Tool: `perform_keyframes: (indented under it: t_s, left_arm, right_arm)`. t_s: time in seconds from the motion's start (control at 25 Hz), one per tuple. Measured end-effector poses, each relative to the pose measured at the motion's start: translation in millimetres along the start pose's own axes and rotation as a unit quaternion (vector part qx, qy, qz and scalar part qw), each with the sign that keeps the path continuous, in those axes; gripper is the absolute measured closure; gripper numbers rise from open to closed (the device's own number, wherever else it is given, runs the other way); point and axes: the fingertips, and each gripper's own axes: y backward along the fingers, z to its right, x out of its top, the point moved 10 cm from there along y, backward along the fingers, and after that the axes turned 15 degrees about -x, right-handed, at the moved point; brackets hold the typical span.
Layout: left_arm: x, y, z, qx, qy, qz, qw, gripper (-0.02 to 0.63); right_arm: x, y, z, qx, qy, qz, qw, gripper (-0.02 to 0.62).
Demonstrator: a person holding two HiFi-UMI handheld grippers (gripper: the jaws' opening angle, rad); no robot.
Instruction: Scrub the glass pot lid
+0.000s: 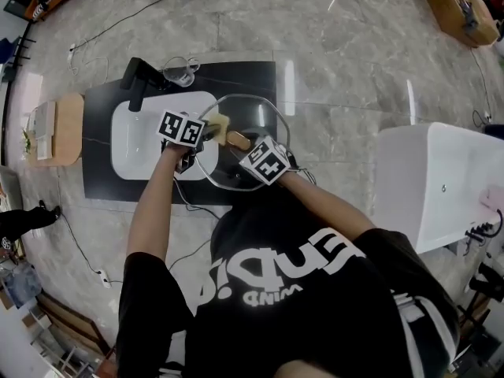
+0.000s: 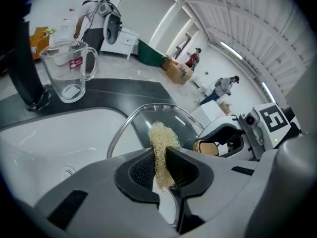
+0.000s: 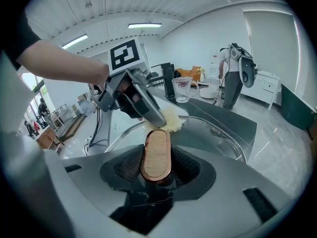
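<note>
Dark counter [image 1: 98, 152] with a white sink [image 1: 142, 144] sunk into it. It stands on a pale grey, marble-look floor [image 1: 346, 61], with cables trailing across the floor on the sink's left.

A black faucet [image 1: 138, 81] rises at the sink's back rim. A clear measuring cup [image 2: 69, 71] stands on the counter just behind the sink, next to the faucet.

The glass pot lid [image 1: 256, 116] is held tilted over the sink's right end and the counter strip beside it, metal rim all round.

Right gripper [image 3: 156, 165]: fingers [image 3: 121, 167] clamped on the lid's oval copper-coloured knob [image 3: 156, 152], one pad on each side of it. The knob stands upright between them.

Left gripper [image 2: 161, 171]: fingers [image 2: 141, 170] pinched on a pale, fibrous scrubber [image 2: 161, 143]. The scrubber sticks out past the tips and sits against the glass near the knob, above the sink's right rim.

In the head view both marker cubes sit close together over that same rim.

Room: a large white hall with a ribbed ceiling and strip lights. A white cabinet [image 1: 441, 179] stands well to the right of the sink and a small wooden stand [image 1: 67, 128] just to its left. Cardboard boxes and a few people stand far beyond the sink, too small to make out.
</note>
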Motion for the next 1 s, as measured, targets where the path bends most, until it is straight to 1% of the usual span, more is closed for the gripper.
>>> perform_keyframes:
  t_s: [0.16, 0.28, 0.44, 0.6, 0.84, 0.92, 1.0]
  left_arm:
    - [-17.0, 5.0, 9.0, 0.023, 0.014, 0.021, 0.9994, 0.545]
    - [-28.2, 5.8, 18.4, 0.039, 0.013, 0.021, 0.999, 0.545]
    - [-40.5, 4.1, 32.3, 0.049, 0.018, 0.018, 0.9985, 0.546]
    - [-54.4, 2.6, 43.3, 0.053, 0.032, 0.023, 0.9978, 0.546]
    - [-78.2, -8.9, 62.7, 0.041, 0.058, 0.058, 0.9958, 0.546]
    - [-83.0, -13.0, 69.7, 0.046, 0.067, 0.07, 0.9942, 0.546]
    - [-87.4, -16.4, 76.4, 0.061, 0.078, 0.088, 0.9912, 0.548]
  right_arm:
    - [2.0, 0.9, 1.1, 0.009, 0.008, -0.009, 1.0, 0.419]
    - [2.3, 0.7, 1.5, 0.013, 0.013, -0.012, 1.0, 0.419]
    - [1.4, 1.8, 2.7, 0.014, 0.015, -0.017, 1.0, 0.419]
    - [3.3, -0.4, 2.8, 0.018, 0.025, -0.023, 0.999, 0.419]
    - [5.3, -1.3, 3.3, 0.027, 0.046, -0.035, 0.998, 0.419]
    - [6.2, -1.0, 3.8, 0.03, 0.051, -0.037, 0.998, 0.419]
    - [6.8, -1.8, 4.2, 0.033, 0.054, -0.04, 0.997, 0.419]
